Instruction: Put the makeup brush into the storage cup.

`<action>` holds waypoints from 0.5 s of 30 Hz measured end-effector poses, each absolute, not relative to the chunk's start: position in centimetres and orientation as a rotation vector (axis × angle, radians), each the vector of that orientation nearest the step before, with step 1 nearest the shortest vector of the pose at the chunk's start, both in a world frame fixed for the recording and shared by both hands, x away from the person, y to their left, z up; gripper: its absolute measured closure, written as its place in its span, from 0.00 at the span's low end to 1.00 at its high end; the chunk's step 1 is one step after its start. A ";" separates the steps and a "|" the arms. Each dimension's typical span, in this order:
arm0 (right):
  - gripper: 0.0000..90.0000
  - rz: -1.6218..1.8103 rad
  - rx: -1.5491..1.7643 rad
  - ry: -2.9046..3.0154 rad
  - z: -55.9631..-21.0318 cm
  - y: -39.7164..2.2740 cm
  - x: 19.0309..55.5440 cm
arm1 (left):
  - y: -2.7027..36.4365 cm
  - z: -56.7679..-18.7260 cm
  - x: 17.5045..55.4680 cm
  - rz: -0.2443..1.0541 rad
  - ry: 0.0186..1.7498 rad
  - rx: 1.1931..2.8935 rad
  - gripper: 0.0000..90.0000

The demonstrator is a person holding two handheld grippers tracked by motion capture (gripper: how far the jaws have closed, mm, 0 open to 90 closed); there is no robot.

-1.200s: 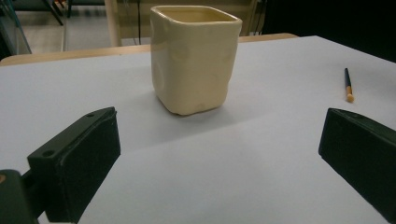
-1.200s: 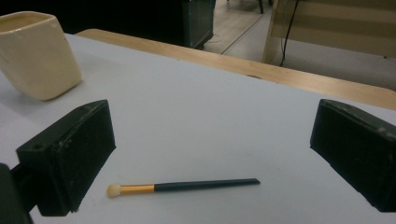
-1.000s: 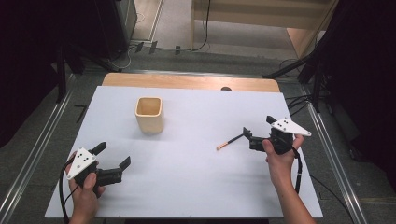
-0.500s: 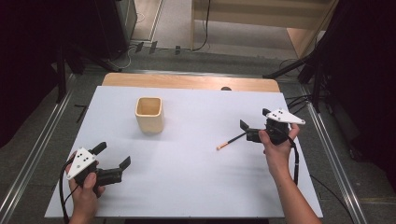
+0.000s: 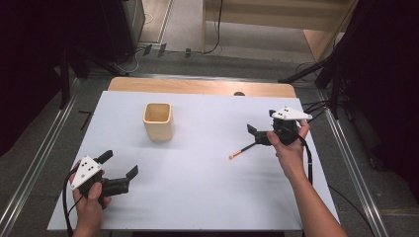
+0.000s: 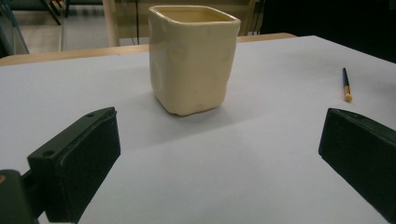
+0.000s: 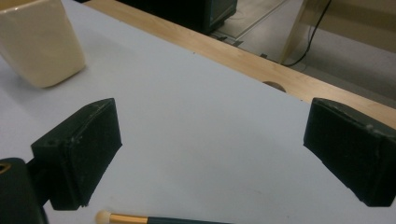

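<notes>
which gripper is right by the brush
The right gripper: the brush lies just below its open jaws. The left gripper is far off, near the front edge.

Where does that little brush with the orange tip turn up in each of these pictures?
High view: brush right of centre, by the right tongs.
Left gripper view: far right.
Right gripper view: bottom edge.
Shared landmark: cream cup.
</notes>
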State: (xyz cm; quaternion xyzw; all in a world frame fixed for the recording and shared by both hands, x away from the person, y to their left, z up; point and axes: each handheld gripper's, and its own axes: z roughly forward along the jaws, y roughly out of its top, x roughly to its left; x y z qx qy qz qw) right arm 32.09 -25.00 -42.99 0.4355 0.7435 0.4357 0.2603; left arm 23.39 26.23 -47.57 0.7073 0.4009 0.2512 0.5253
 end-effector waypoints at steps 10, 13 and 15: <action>0.06 1.079 1.132 2.224 -42.8 -24.3 33.7 | 26.2 -47.5 23.4 0.600 0.956 1.694 0.00; 0.06 1.065 1.134 2.274 -42.9 -24.2 34.0 | 26.2 -47.5 23.4 0.599 0.957 1.692 0.00; 0.06 1.023 1.126 2.335 -43.1 -23.9 34.5 | 26.2 -47.5 23.4 0.598 0.956 1.693 0.00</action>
